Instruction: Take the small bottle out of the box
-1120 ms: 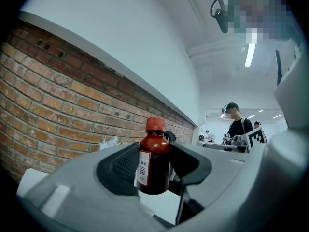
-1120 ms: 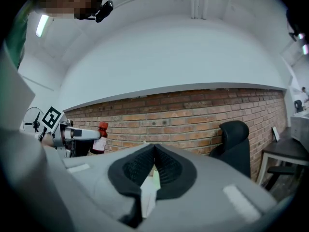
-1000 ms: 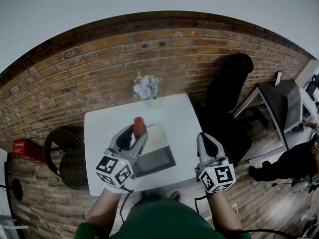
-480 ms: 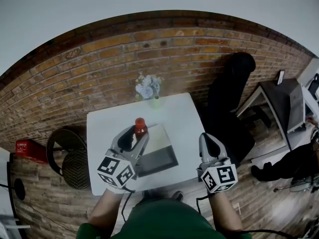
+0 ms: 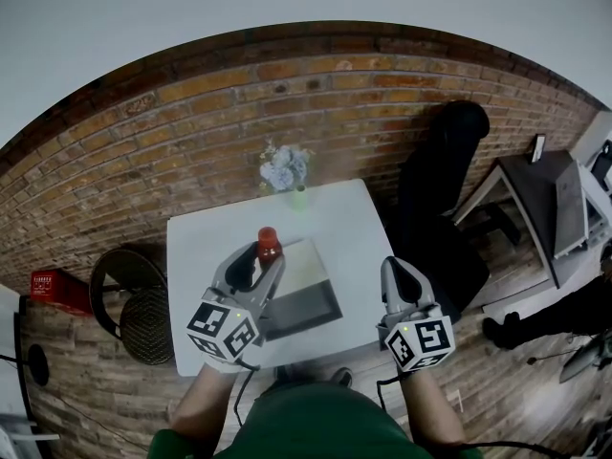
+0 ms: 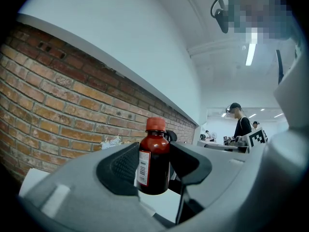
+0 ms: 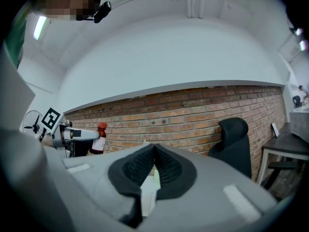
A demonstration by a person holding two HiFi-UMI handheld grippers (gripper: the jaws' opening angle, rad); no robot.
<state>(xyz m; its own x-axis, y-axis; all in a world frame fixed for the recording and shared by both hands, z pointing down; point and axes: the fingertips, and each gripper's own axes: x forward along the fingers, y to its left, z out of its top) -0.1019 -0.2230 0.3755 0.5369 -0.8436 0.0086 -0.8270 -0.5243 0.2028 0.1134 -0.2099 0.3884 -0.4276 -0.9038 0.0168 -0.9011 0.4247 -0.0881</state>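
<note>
Your left hand-held gripper (image 5: 266, 259) pinches the red-capped small bottle (image 6: 153, 164) beside the box (image 5: 308, 304); your right hand-held gripper (image 7: 154, 154) is pressed together.

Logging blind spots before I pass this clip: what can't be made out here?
- Small dark-red bottle: head view shows only its capped top; the left gripper covers the rest.
- Its label print: left gripper view, too small.
- Grey open box: head view, left inside covered by that gripper.
</note>
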